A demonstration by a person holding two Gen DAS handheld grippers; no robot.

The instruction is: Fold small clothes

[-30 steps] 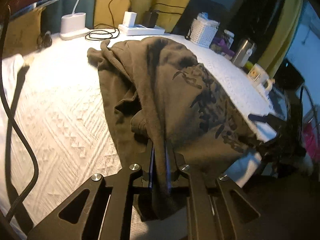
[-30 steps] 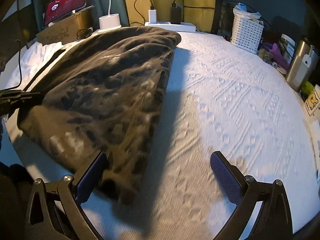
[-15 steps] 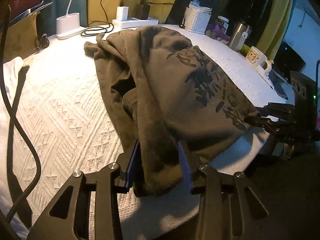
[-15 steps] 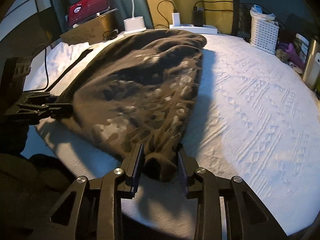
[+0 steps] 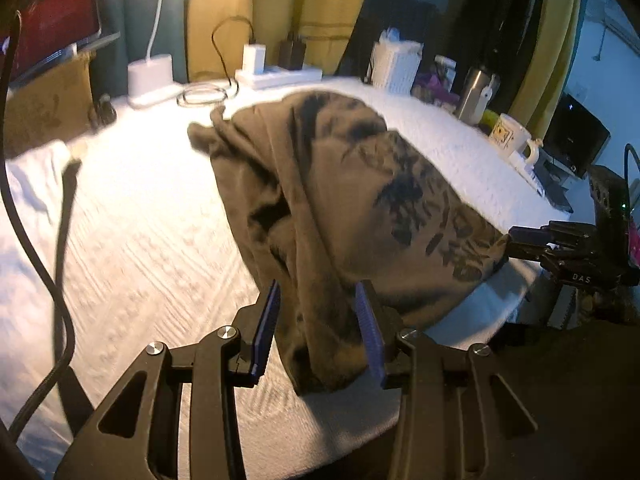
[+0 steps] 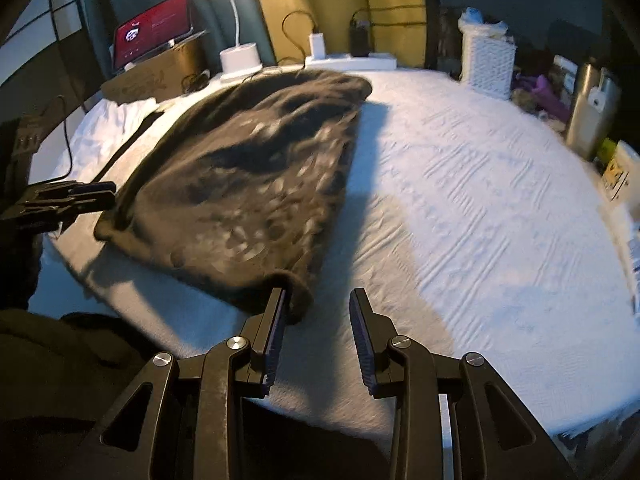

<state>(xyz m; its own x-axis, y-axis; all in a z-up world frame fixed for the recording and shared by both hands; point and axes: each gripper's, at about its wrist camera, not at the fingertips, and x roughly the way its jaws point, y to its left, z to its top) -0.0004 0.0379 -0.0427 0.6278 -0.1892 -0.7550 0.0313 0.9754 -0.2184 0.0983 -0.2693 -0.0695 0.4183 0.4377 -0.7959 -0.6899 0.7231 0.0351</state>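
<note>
Here the brown printed garment [image 5: 344, 200] lies bunched lengthwise on the white textured desk [image 5: 132, 232], its near end at the front edge. The left gripper [image 5: 318, 328] has its fingers partly apart after opening, with a thick fold of the garment between them; whether the pads press it I cannot tell. The right gripper [image 6: 318, 332] stands partly open, having opened slightly, its left finger [image 6: 276, 324] touching the garment's corner and bare desk showing between the fingers.
</note>
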